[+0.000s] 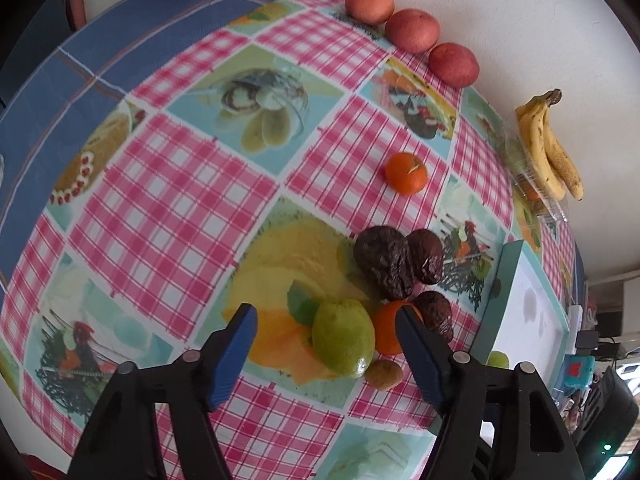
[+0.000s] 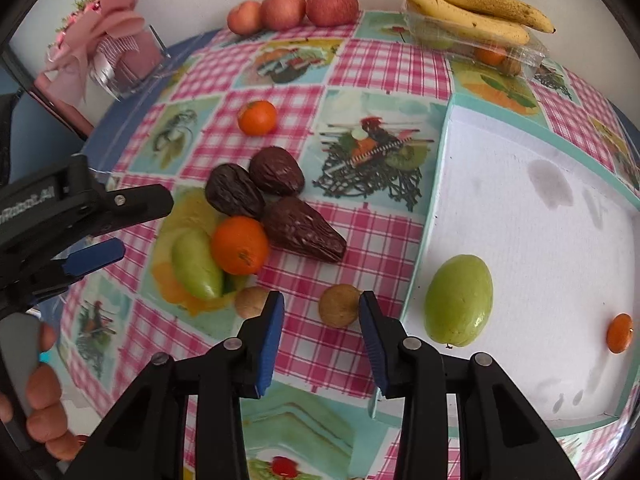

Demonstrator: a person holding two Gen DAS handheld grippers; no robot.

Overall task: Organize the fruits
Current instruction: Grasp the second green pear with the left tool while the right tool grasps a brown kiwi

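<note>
My left gripper (image 1: 326, 318) is open, its jaws on either side of a green fruit (image 1: 343, 338) that lies against an orange (image 1: 386, 330). Three dark wrinkled avocados (image 1: 384, 260) lie behind them. My right gripper (image 2: 321, 308) is open and empty, with a brown walnut (image 2: 339, 305) just past its fingertips and a second walnut (image 2: 251, 301) to the left. A teal-rimmed white tray (image 2: 540, 216) at the right holds a green fruit (image 2: 459, 300) and an orange (image 2: 619, 333). Another orange (image 2: 257, 117) sits alone farther back. The left gripper also shows in the right wrist view (image 2: 132, 224).
Three apples (image 2: 292, 8) line the wall at the back. Bananas (image 2: 472, 8) rest on a clear plastic box (image 2: 520, 58) holding more fruit. A glass vase with a pink ribbon (image 2: 116, 56) stands at the back left. The table has a checked cloth (image 1: 168, 184).
</note>
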